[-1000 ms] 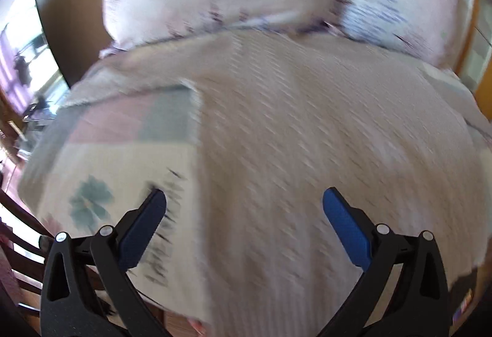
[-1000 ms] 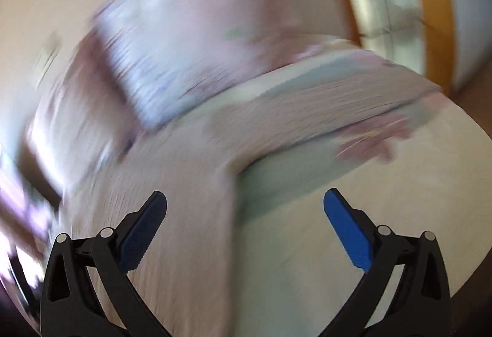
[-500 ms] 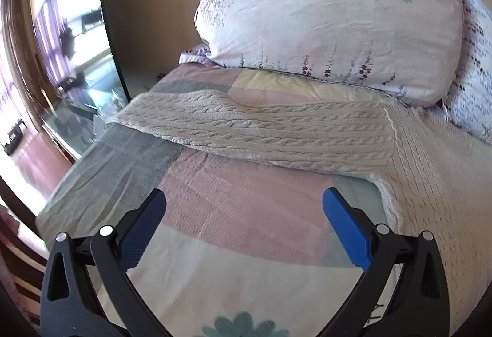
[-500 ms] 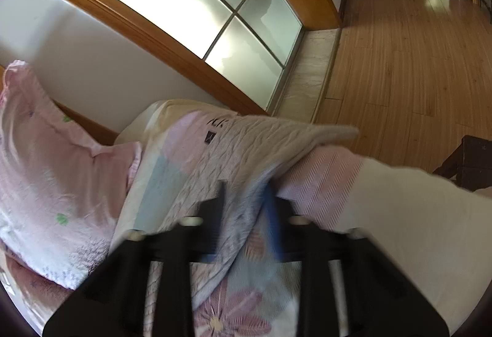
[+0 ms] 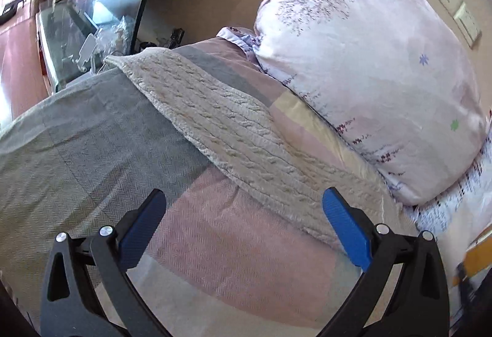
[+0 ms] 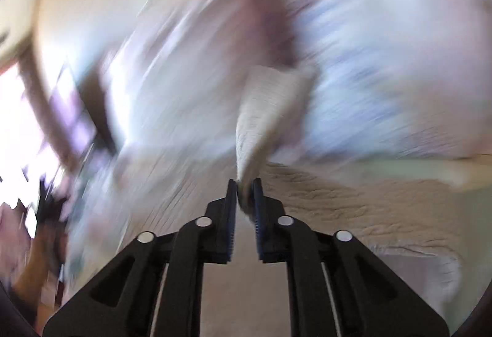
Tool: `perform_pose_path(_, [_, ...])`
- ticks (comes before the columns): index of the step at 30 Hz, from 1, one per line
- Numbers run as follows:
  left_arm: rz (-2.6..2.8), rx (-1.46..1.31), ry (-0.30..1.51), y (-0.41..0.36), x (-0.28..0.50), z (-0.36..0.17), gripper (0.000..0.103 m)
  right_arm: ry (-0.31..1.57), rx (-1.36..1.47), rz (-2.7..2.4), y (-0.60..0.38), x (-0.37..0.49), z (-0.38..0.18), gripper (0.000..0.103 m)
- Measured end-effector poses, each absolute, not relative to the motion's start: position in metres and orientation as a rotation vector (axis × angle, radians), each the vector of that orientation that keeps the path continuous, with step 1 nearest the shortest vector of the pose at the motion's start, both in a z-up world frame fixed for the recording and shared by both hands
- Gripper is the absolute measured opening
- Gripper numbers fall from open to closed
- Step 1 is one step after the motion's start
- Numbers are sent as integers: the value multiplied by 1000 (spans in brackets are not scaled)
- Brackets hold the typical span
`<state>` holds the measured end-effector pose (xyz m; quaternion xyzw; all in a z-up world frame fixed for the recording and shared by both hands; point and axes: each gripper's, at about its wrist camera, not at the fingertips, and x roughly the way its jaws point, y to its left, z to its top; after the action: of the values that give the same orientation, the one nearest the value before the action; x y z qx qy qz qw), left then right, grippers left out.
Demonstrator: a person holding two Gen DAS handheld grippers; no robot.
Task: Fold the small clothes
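A beige cable-knit sweater (image 5: 233, 128) lies spread on the bed, one sleeve stretching to the far left toward the bed's edge. My left gripper (image 5: 243, 214) is open and empty, just above the bedspread in front of that sleeve. My right gripper (image 6: 245, 183) is shut on a fold of the same sweater (image 6: 264, 109), which rises from between the blue pads; more of the knit lies at the right (image 6: 338, 198). The right wrist view is heavily blurred.
A patchwork bedspread (image 5: 92, 146) of grey, pink and cream covers the bed. A pink floral pillow (image 5: 369, 75) leans on the wall behind the sweater. A cluttered glass stand (image 5: 70, 38) is past the bed's left edge.
My right gripper has closed on the sweater's edge and swung round fast with it. My left gripper stayed open and moved closer to the left sleeve.
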<state>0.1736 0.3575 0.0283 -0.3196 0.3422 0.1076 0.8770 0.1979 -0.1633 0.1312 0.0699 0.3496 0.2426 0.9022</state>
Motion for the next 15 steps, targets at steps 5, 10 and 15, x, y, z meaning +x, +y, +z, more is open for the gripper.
perform_pose_path(5, [262,-854,677,392,183,18,100,885,66,646,-98,175,86,63])
perform_pose_path(10, [307,-1059,573,434,189,8,79,780,163,491,-182,193,115,85])
perform_pose_path(15, [333,-1195,547,463,203,0,53,776,311,351,-260,184,112,89])
